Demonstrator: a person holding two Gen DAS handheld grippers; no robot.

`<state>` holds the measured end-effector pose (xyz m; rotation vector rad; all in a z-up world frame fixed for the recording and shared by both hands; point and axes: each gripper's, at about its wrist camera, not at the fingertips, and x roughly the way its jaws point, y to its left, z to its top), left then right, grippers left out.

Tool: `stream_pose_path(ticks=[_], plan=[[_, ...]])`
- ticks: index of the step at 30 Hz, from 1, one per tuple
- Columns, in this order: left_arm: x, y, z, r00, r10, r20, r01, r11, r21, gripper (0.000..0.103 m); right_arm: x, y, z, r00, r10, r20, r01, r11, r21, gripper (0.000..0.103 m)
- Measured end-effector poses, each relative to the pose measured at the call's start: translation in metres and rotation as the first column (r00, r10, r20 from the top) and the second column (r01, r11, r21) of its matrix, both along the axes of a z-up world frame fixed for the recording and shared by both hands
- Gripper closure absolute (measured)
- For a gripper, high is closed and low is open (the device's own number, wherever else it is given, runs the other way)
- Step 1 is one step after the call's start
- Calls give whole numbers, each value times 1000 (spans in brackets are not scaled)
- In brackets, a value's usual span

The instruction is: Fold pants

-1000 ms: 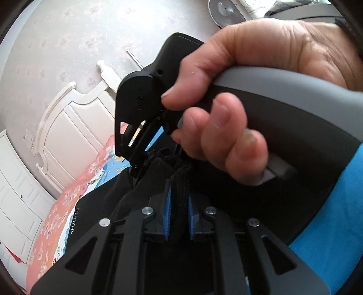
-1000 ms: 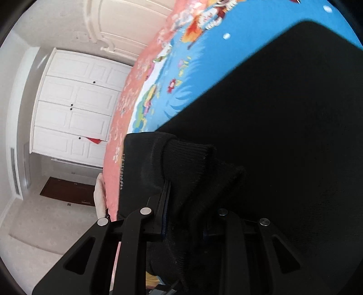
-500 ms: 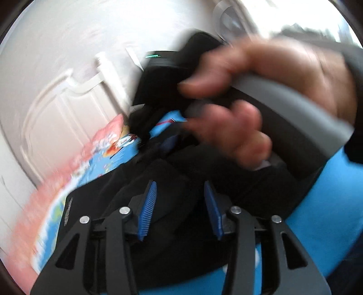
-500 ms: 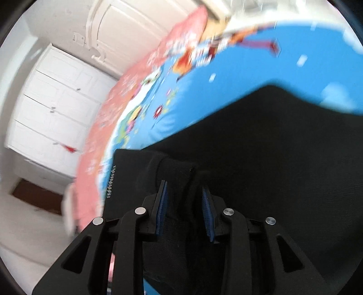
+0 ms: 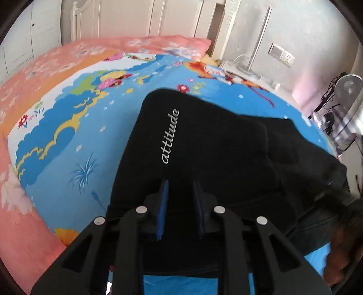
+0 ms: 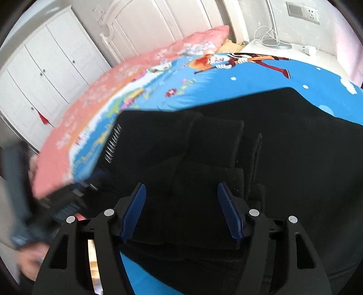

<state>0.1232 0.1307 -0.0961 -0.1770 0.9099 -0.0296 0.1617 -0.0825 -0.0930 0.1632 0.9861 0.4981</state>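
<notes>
We look across a bed [image 5: 74, 145] spread with a bright blue cartoon sheet, pink floral at its far and left edges. Beyond its head stand a white headboard [image 5: 140, 20] and white wardrobe doors [image 6: 45, 68]; a wall socket [image 6: 304, 10] and a lamp base [image 6: 275, 45] sit by the far right corner. The black pants [image 5: 215, 145], folded and lettered "attitude", lie on the sheet toward its near edge. Our left gripper [image 5: 180, 196] hangs over them, jaws parted with a narrow gap, gripping nothing. Our right gripper [image 6: 181, 199] has jaws spread wide above the cloth. The pants' folds merge into black; blurred shapes at the frame edges we cannot identify.
</notes>
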Motion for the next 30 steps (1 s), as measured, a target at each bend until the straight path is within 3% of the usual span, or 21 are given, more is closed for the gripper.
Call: stream_pose_path(ticks=[4, 9, 12, 14, 18, 21, 27, 30], plan=[[9, -5, 24, 998, -3, 69, 0, 999, 51, 81, -16, 10, -6, 998, 0, 66, 7, 994, -111, 38], [32, -8, 46, 995, 21, 95, -25, 999, 39, 81, -24, 22, -12, 995, 4, 101, 15, 981, -194, 31], [62, -1, 45, 998, 20, 57, -24, 998, 63, 81, -23, 25, -13, 994, 3, 105, 20, 976, -219, 30], [84, 4, 34, 1000, -28, 2, 28, 998, 53, 81, -24, 28, -13, 994, 1, 107, 25, 971, -239, 30], [109, 18, 10, 998, -15, -65, 21, 996, 90, 79, -23, 32, -14, 995, -10, 97, 36, 963, -268, 30], [116, 25, 9, 998, 15, -62, -8, 993, 119, 68, -21, 36, -14, 997, -15, 82, 38, 955, -294, 28], [102, 29, 24, 999, 32, 14, -33, 996, 80, 68, -19, 40, -14, 997, -22, 72, 45, 944, -327, 28], [92, 26, 27, 999, -12, 35, 10, 999, 53, 68, -22, 43, -15, 996, -27, 88, 56, 938, -342, 28]])
